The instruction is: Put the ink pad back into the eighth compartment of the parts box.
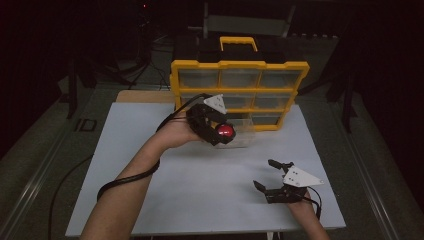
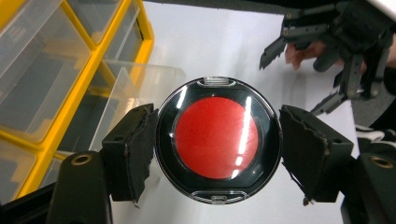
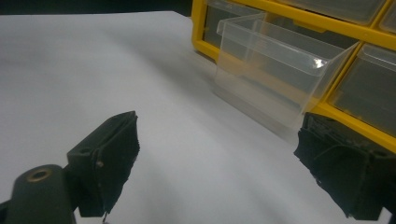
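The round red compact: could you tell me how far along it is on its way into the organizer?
Done: a clear drawer is pulled out of the yellow organizer. In hand: the left gripper clamps the red compact near that drawer. Left: setting it inside and closing the drawer. The right gripper waits open on the white board.

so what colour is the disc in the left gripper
Red disc with a black rim, clearest in the left gripper view.

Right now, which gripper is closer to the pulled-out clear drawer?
Left. The left gripper, shut on the round red compact, hangs just in front of the clear drawer. The right gripper sits open, farther back on the white board.
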Action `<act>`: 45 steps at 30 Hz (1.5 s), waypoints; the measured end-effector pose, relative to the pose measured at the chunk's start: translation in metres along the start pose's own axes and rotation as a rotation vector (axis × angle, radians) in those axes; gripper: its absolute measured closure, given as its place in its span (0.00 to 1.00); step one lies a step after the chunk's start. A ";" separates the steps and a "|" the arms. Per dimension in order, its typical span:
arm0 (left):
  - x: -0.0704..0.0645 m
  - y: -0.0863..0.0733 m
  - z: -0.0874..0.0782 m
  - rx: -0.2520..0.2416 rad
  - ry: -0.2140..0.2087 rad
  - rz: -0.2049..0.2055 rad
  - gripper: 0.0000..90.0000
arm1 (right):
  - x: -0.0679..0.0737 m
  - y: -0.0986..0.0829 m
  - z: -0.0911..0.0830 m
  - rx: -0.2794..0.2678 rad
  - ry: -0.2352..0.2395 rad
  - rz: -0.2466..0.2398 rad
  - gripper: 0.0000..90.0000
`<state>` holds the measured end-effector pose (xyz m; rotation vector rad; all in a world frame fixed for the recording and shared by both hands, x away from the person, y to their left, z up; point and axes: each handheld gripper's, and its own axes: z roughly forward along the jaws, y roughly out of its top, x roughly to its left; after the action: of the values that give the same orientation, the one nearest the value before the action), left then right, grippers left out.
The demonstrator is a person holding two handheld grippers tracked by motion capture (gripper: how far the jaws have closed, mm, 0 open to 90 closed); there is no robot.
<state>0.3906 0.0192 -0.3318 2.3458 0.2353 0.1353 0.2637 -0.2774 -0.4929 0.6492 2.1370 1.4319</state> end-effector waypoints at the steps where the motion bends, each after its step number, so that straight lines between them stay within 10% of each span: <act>1: 0.001 0.001 0.000 -0.003 -0.002 -0.007 0.33 | 0.000 0.000 0.000 0.000 -0.001 0.001 0.14; 29: 0.027 0.027 0.043 -0.037 0.073 -0.077 0.33 | -0.002 0.000 -0.002 -0.014 0.007 0.011 0.14; 45: 0.046 0.014 0.078 0.035 0.094 -0.151 0.33 | -0.004 -0.001 -0.001 -0.018 0.014 0.020 0.14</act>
<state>0.4501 -0.0346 -0.3754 2.3491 0.4627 0.1687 0.2657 -0.2806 -0.4927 0.6571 2.1315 1.4682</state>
